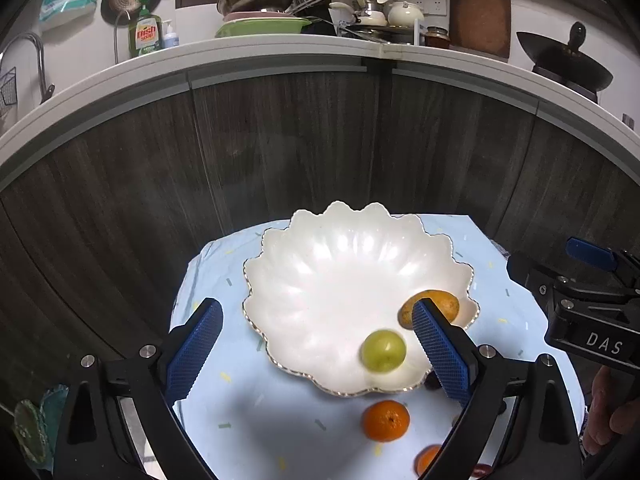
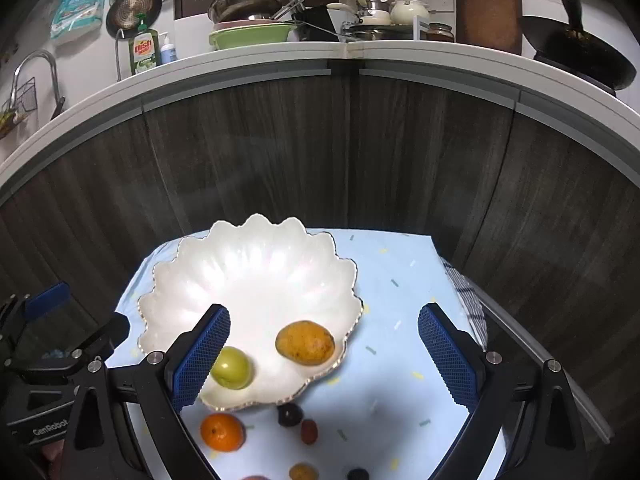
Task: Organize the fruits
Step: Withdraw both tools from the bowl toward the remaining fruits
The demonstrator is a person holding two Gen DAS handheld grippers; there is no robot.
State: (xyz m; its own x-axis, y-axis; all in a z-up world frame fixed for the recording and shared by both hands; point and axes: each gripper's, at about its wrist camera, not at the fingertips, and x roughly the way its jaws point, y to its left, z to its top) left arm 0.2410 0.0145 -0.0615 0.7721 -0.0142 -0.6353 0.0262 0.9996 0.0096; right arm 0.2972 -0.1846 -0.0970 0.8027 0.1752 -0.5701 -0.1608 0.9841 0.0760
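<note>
A white scalloped bowl (image 1: 320,264) (image 2: 248,272) stands on the pale blue cloth. Inside it lie a green round fruit (image 1: 383,350) (image 2: 234,369) and a yellow-orange mango (image 1: 442,300) (image 2: 306,342) near the front rim. My left gripper (image 1: 316,350) hangs above the bowl's near side, open, nothing between its blue pads. My right gripper (image 2: 324,354) is also open and empty above the bowl's front right edge. An orange mandarin (image 1: 386,420) (image 2: 222,432) sits on the cloth in front of the bowl. Small dark and red fruits (image 2: 298,420) lie beside it.
A second orange fruit (image 1: 428,460) and more small fruits (image 2: 304,472) lie at the cloth's near edge. Dark wood cabinet fronts (image 1: 280,140) rise behind the table. A checked towel (image 2: 468,300) hangs at the table's right edge. The other gripper (image 1: 584,300) shows at the right.
</note>
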